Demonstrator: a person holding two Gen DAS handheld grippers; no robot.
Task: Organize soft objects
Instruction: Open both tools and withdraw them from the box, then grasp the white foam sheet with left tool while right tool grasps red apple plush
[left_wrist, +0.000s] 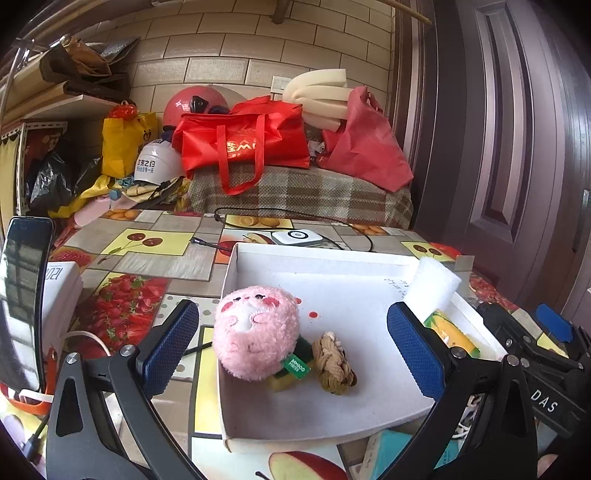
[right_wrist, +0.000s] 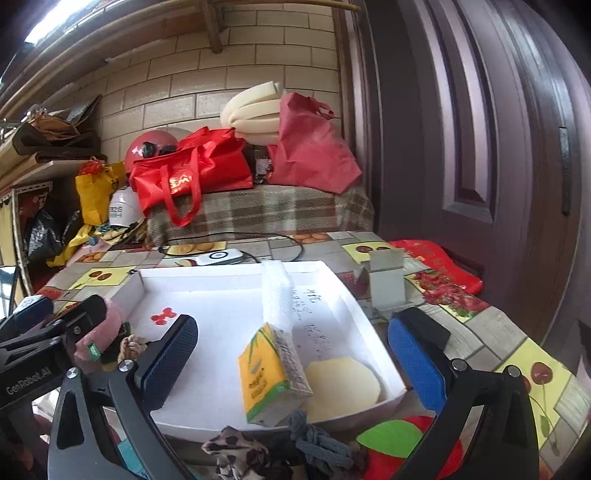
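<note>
A white shallow box (left_wrist: 266, 437) (right_wrist: 334, 275) lies on the fruit-print table. In the left wrist view it holds a pink plush (left_wrist: 255, 332), a yellow-green sponge (left_wrist: 286, 378) under it, and a beige knotted cloth (left_wrist: 334, 363). In the right wrist view it holds a yellow tissue pack (right_wrist: 269, 373), a white foam roll (right_wrist: 277, 295) and a pale round sponge (right_wrist: 347, 384). My left gripper (left_wrist: 295, 349) is open around the plush and cloth. My right gripper (right_wrist: 291, 363) is open around the tissue pack. A leopard cloth (right_wrist: 236, 452) and a grey knotted cloth (right_wrist: 321, 443) lie in front of the box.
A white device (left_wrist: 297, 238) with a black cable lies behind the box. A phone (left_wrist: 22, 314) on a stand is at the left. A grey metal stand (right_wrist: 386, 282) is right of the box. Red bags (left_wrist: 243, 142) and foam (left_wrist: 317, 92) are on the couch behind.
</note>
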